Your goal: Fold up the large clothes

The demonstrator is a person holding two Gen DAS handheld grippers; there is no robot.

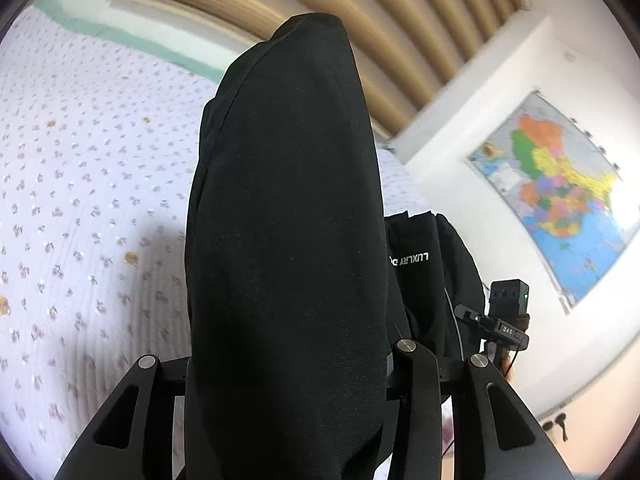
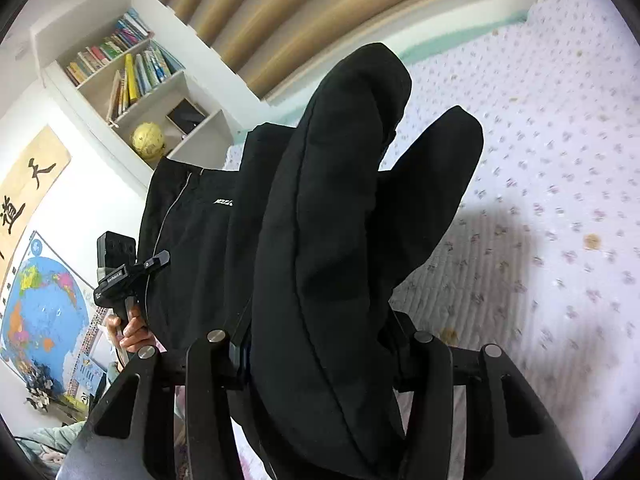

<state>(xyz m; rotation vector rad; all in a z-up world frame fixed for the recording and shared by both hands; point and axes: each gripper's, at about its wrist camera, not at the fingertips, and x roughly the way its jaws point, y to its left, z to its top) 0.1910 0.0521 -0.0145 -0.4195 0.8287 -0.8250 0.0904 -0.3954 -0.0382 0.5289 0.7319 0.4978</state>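
Observation:
A large black garment [image 1: 288, 240] with small white lettering hangs lifted above the bed. My left gripper [image 1: 288, 364] is shut on a thick fold of it; the cloth drapes over the jaws and hides the fingertips. My right gripper [image 2: 320, 344] is shut on another bunched part of the same black garment [image 2: 332, 248], which rises in two lobes in front of the camera. The right gripper shows in the left wrist view [image 1: 500, 320] beyond the cloth, and the left gripper shows in the right wrist view [image 2: 128, 272], held by a hand.
A bed with a white flowered quilt [image 1: 88, 200] lies under the garment; the quilt also shows in the right wrist view [image 2: 560, 200]. A slatted wooden headboard [image 1: 360, 8], a wall map [image 1: 560, 192] and a bookshelf [image 2: 132, 80] stand around it.

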